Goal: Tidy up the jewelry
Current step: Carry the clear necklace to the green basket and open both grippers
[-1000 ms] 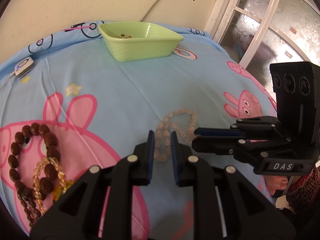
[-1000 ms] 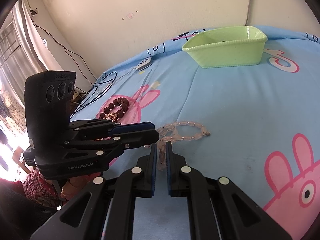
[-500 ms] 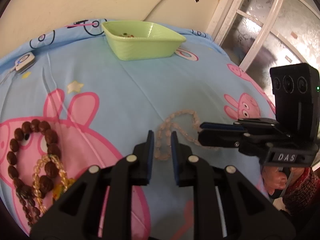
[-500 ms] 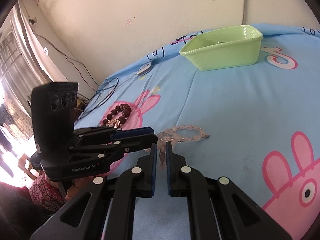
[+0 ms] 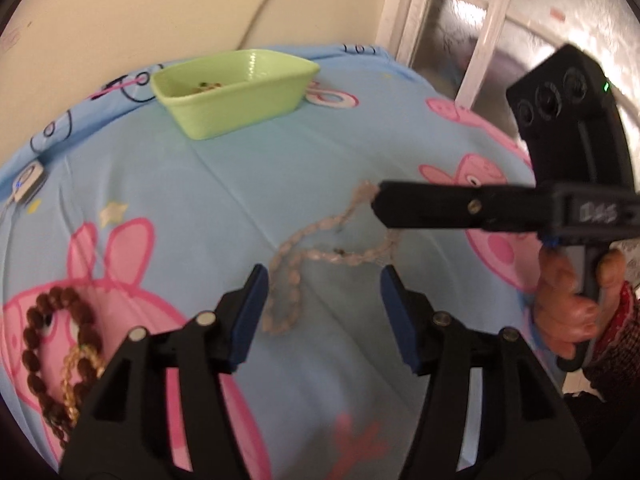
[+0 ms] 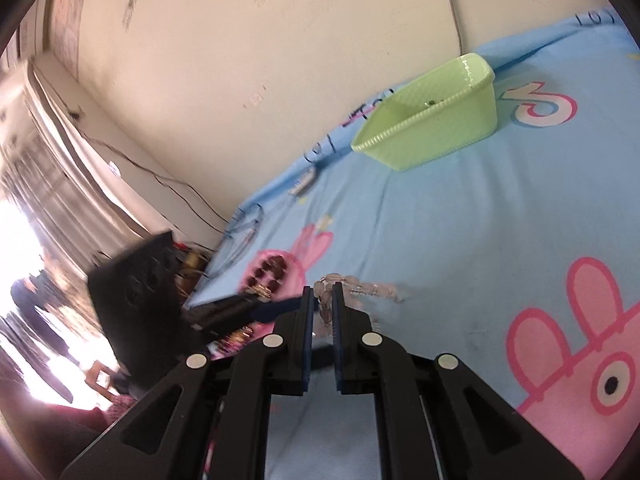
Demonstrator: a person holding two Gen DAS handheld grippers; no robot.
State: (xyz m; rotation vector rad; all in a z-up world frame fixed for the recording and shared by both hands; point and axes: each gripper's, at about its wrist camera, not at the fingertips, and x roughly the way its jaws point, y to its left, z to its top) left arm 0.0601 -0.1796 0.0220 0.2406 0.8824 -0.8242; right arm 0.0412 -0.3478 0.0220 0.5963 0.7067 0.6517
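Observation:
A pale pink bead necklace [image 5: 304, 246] lies stretched on the blue cartoon sheet. My right gripper [image 5: 378, 200] is shut on one end of it and lifts that end; in the right wrist view the beads [image 6: 324, 300] sit between its closed fingers [image 6: 322, 300]. My left gripper [image 5: 322, 276] is open and empty, its jaws spread either side of the necklace's lower loop. A green basket [image 5: 236, 88] with small items inside stands at the far edge; it also shows in the right wrist view [image 6: 436, 120].
A dark brown bead string [image 5: 44, 344] and an amber bead string [image 5: 78, 372] lie at the left on the sheet. A small white device [image 5: 26, 184] with a cable lies at the far left. A window frame [image 5: 480, 40] stands at the right.
My left gripper has opened and let go of the necklace. My right gripper has pulled its end up and away, stretching the necklace out; both views have tilted.

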